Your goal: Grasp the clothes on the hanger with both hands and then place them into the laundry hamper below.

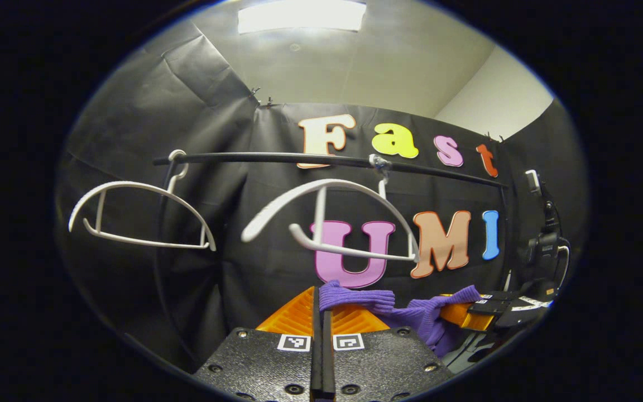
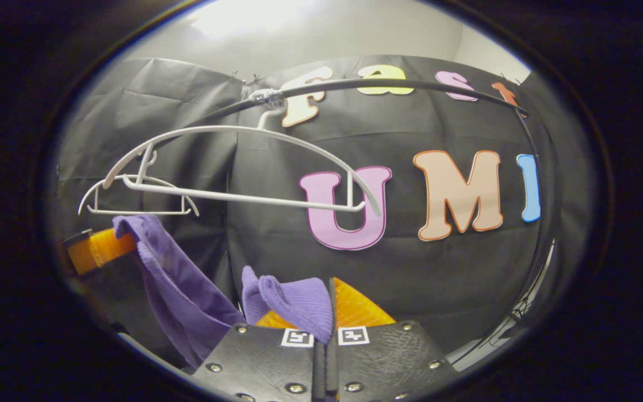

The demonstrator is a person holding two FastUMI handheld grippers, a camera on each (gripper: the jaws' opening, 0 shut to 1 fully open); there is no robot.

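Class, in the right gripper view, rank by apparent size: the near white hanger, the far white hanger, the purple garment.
1. Near white hanger, widest.
2. Purple garment; it hangs close to the camera, so its rank is unsure.
3. Far white hanger, smallest, though farther off.

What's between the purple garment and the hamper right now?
Can't tell: the hamper isn't in frame. The purple garment is off the white hangers, gripped by both the left gripper and the right gripper. Nothing visible blocks it below the rail.
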